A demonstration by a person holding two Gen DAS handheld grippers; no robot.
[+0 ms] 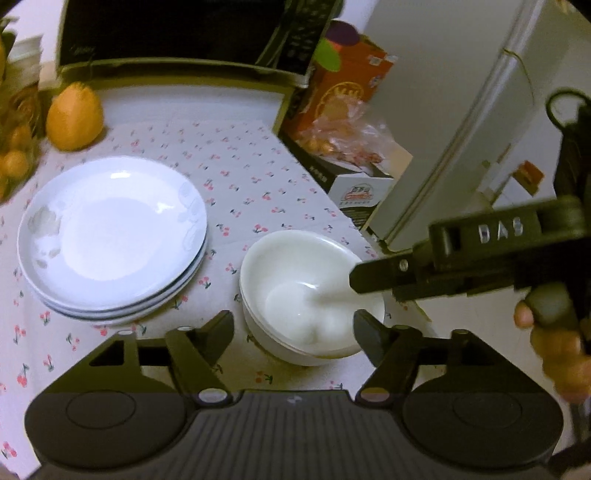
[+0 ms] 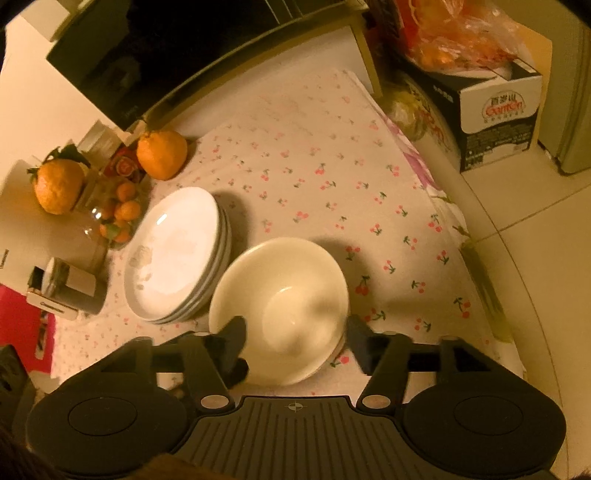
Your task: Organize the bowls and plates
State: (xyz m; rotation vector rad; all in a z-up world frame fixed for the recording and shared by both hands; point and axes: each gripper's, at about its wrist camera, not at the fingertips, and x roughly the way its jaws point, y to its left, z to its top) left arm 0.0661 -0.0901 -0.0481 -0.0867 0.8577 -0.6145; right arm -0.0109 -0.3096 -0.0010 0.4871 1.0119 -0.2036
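A stack of white bowls (image 1: 295, 269) stands on the cherry-print tablecloth (image 1: 251, 177), with a stack of white plates (image 1: 110, 236) to its left. Both stacks show in the right wrist view, bowls (image 2: 280, 295) and plates (image 2: 173, 254). My left gripper (image 1: 293, 332) is open and empty, just in front of the bowls. My right gripper (image 2: 293, 343) is open above the bowl stack, its fingers on either side of the near rim. It shows in the left wrist view (image 1: 360, 280) coming in from the right over the bowls' rim.
A large orange fruit (image 1: 74, 118) and a glass bowl of small oranges (image 2: 118, 214) sit at the far left. A black microwave (image 1: 177, 33) stands behind. Cardboard boxes (image 1: 351, 177) and a fridge (image 1: 461, 110) stand right of the table's edge.
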